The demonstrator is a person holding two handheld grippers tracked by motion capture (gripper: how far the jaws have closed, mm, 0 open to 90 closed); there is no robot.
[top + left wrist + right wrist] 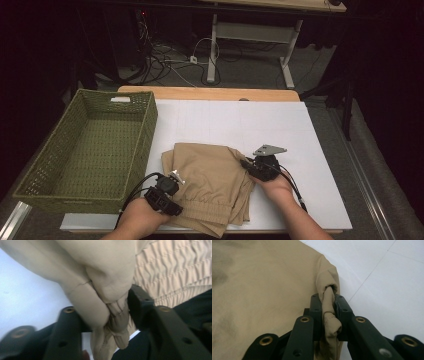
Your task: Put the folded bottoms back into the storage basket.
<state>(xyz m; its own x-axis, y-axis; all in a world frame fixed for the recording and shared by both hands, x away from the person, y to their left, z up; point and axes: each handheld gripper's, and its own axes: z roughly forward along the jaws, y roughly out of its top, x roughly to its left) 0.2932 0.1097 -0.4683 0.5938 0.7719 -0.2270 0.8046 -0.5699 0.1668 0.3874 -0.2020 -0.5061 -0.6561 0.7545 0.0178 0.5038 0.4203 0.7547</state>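
We have the folded tan cotton trousers point(210, 187) lying at the near middle of the white table sheet point(310, 140), with both edges pinched: our left gripper point(172, 182) bunches cloth near the waistband, our right gripper point(248, 164) clamps a fold. Lifting is probably next. The green woven basket point(37, 192) at far left holds nothing.

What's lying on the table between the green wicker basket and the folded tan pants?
Nothing: in the high view, only a bare strip of white table cover separates the green wicker basket from the folded tan pants.
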